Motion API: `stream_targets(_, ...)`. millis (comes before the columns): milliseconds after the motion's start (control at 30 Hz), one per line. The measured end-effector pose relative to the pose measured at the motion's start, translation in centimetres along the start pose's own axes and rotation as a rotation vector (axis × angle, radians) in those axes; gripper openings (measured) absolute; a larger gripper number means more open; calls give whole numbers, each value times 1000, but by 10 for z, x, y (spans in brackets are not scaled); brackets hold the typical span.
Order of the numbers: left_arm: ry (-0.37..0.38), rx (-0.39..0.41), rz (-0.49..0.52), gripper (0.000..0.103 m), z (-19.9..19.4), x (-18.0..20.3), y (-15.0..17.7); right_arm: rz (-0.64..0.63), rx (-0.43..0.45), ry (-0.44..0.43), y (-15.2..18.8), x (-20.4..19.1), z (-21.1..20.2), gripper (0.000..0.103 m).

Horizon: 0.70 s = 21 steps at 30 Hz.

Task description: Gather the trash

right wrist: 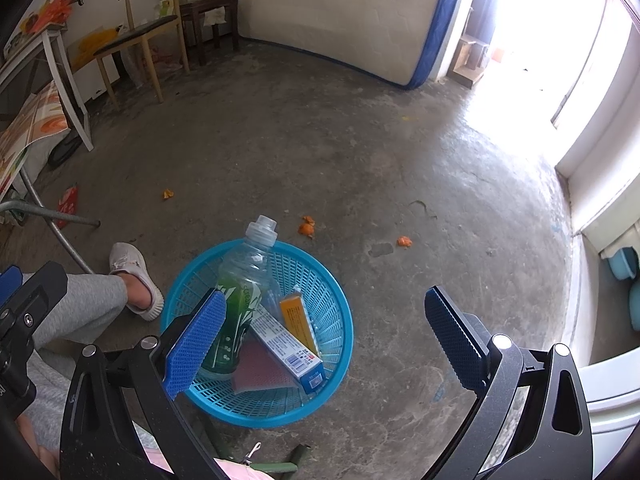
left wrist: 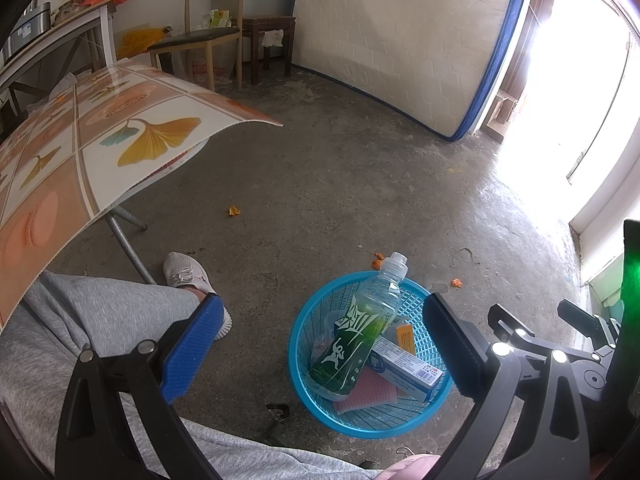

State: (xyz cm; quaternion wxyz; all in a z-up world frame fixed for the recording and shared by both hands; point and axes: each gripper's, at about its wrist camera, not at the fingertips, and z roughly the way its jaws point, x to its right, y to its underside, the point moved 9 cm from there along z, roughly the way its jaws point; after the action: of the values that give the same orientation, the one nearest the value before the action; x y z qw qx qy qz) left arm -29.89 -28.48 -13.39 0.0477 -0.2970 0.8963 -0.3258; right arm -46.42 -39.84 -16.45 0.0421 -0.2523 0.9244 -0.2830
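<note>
Left gripper (left wrist: 328, 344): jaws spread wide, nothing between the blue pads (left wrist: 192, 350); it hangs above the floor beside the person's grey-trousered leg (left wrist: 100, 320). Right gripper (right wrist: 340, 332): jaws likewise released and empty, held over the basket (right wrist: 336, 344).

The basket is a blue plastic lattice bowl standing on the concrete floor (right wrist: 360, 152), directly below both grippers. Contents, as seen from the right wrist:
- a clear bottle (right wrist: 240, 292) with a green label and a little green liquid, leaning with its capless neck out over the far rim;
- a white and blue carton (right wrist: 288, 344) lying slantwise across the middle, one end against the bottle;
- an orange box (right wrist: 298, 320) just behind the carton, tilted on edge;
- a reddish flat piece (right wrist: 256, 372) under the carton (material cannot be told).

Just left of the basket, a light shoe (right wrist: 134, 276) on the person's foot, sole on the floor.

Past the basket, loose orange scraps on the concrete: one (right wrist: 307, 226) near the far rim, one (right wrist: 405, 241) to its right, one (right wrist: 168, 193) farther left. A red wrapper (right wrist: 68, 200) lies by the table's metal leg (right wrist: 52, 212).

The table (left wrist: 120, 128) carries a leaf-patterned cloth and overhangs the left view.

Far end: a wooden chair (right wrist: 140, 36), a dark stool (right wrist: 208, 8), and a mattress (right wrist: 340, 12) with a blue edge propped against the wall. A bright doorway (right wrist: 560, 32) is washed out.
</note>
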Motion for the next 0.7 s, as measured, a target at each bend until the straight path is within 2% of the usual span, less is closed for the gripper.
stream_targets(700,9,-11,-12,98,-1,1,-2,7,-9,10,3,0,-1,95)
